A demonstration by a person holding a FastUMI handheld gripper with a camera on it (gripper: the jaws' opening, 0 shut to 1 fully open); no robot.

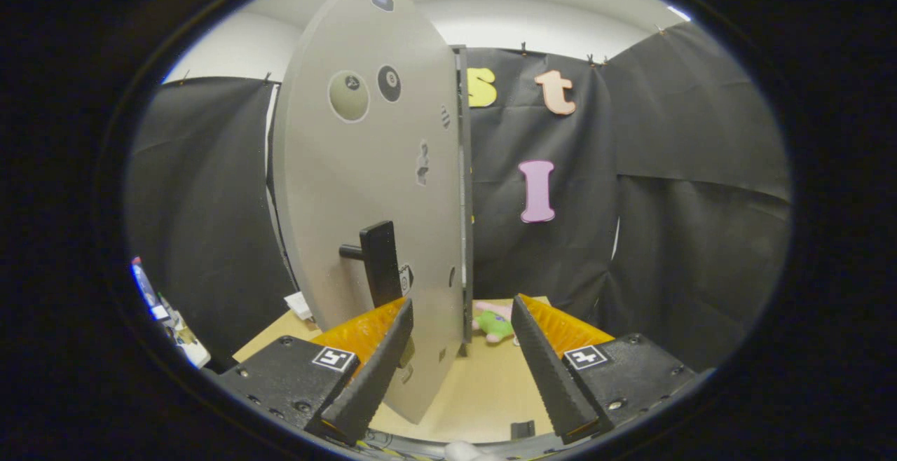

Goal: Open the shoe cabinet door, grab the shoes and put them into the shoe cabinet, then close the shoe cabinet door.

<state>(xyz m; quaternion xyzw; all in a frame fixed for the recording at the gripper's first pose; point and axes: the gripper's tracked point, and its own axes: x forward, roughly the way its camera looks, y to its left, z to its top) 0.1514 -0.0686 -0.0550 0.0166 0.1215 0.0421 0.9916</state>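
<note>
The shoe cabinet door [364,188] is a pale grey panel with round stickers. It stands swung out toward me, and its free edge [464,237] faces me. Its black handle [378,261] sticks out just above my left fingertip. My gripper [462,303] is open with nothing held. The door's lower corner reaches into the gap between the fingers, closer to the left finger [371,377]. Beyond the right finger [550,370], a small pink and green thing [494,324], possibly a shoe, lies on the tan table top [483,391].
Black cloth walls close the booth behind and on both sides. A small white object [298,303] lies on the table left of the door. Some coloured items [158,307] sit off the table's left side.
</note>
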